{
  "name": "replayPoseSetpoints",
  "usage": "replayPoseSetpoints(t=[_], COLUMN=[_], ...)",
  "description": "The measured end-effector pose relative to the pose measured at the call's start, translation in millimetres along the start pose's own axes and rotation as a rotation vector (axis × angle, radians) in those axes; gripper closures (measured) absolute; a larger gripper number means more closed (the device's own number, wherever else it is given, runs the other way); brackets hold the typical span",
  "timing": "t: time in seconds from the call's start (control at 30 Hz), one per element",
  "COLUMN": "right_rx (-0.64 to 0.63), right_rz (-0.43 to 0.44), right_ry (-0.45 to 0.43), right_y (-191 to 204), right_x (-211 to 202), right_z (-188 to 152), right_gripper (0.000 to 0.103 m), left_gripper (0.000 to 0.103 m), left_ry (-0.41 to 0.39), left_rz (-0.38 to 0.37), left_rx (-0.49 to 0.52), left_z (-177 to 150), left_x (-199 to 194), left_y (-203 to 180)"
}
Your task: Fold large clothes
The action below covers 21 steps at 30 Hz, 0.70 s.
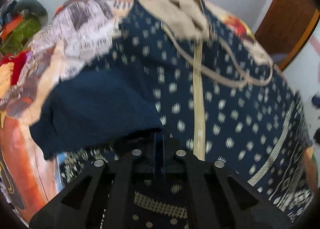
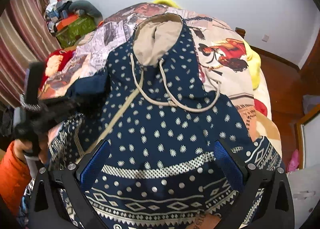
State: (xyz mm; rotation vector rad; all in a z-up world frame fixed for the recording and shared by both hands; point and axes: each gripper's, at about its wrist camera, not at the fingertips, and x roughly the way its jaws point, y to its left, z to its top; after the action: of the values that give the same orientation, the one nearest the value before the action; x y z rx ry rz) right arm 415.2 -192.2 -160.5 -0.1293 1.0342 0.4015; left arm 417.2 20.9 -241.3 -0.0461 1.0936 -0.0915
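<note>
A navy hoodie (image 2: pixel 160 121) with white dots, a beige hood lining (image 2: pixel 158 37) and beige drawstrings lies front up on the bed. It also fills the left wrist view (image 1: pixel 230 99). My left gripper (image 1: pixel 159 137) is shut on the plain navy sleeve (image 1: pixel 96 107), which is lifted and folded over the hoodie's left side. That gripper shows blurred at the left of the right wrist view (image 2: pixel 34 97). My right gripper (image 2: pixel 162 149) is open, its blue pads (image 2: pixel 96 165) spread wide just above the hoodie's lower front.
The bed carries a printed quilt (image 2: pixel 226 49) with a yellow blanket (image 2: pixel 254 63) at its right edge. A cluttered green box (image 2: pixel 74 27) and striped curtains (image 2: pixel 24 35) stand at the left. Wooden floor (image 2: pixel 280 81) and a wooden door (image 1: pixel 286 15) lie to the right.
</note>
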Motion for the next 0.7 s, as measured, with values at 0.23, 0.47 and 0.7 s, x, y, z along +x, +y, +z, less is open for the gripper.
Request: replayPoseSetpoints(t=[0.23, 0.47, 0.7], right_rx=[-0.053, -0.15, -0.353], right_rz=[0.002, 0.063, 0.105], right_ry=[-0.003, -0.027, -0.001], right_y=[21.5, 87.7, 196.4], right_x=[3.5, 18.2, 64.0], right_z=[4.7, 36.2, 51.1], right_gripper=[0.0, 0.0, 0.0], left_gripper=[0.082, 0.056, 0.056], left_ry=[-0.032, -0.176, -0.195], left_rz=[-0.027, 0.132, 0.255], left_rx=[-0.023, -0.172, -0.264], left_z=[-18.5, -37.6, -72.2], left_x=[-40.1, -107.7, -127.8], left_y=[36.8, 134.5, 217.5])
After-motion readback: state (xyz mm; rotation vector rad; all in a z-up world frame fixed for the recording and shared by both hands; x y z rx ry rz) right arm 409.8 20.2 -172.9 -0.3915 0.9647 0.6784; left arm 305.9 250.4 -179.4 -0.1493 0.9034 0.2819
